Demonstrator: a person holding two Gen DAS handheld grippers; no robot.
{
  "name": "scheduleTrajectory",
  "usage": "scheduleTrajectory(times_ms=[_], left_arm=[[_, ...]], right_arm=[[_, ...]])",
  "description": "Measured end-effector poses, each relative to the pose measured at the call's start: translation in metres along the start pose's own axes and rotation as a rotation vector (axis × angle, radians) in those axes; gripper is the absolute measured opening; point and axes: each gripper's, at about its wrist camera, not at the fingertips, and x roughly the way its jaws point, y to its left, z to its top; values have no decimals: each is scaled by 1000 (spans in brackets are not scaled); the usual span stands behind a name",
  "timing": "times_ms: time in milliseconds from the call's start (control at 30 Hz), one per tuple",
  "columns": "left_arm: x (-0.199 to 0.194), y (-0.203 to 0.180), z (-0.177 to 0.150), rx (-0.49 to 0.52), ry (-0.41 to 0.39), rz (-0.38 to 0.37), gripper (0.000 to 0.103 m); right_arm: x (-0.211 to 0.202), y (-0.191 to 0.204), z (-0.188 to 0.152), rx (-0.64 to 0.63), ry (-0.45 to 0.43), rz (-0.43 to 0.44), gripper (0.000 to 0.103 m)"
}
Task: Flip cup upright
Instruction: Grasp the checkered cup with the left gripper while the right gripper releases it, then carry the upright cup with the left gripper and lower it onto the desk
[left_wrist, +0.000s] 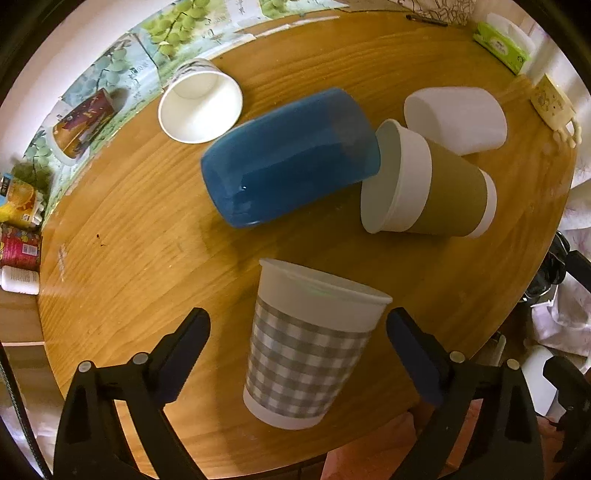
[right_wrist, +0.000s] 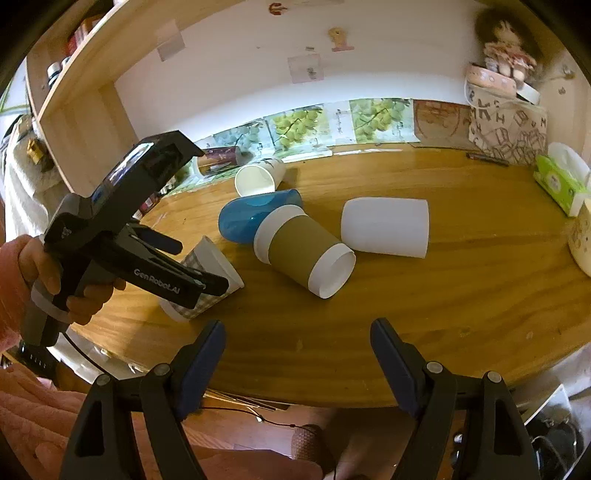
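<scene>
Left wrist view: we see the left gripper (left_wrist: 297, 326) spread wide around the checked paper cup (left_wrist: 308, 349), lying on its side near the table (left_wrist: 147, 229) edge, not pinched yet. Light, thin-walled, crushes easily; we'd grip mid-body gently.

Right wrist view: right gripper (right_wrist: 297, 356) gaping, empty, above the near table edge, well apart from that cup.

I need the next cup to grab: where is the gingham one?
The gingham cup lies on its side at the table's near edge, between the open left gripper's fingers, nearer than the blue cup.
</scene>
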Motion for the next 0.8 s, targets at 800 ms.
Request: scheduleTrajectory(times_ms=[800], left_arm=[[-14,-17,-8,26,-103,-62,70]], right_arm=[[-11,15,-14,-27,4,3,81]])
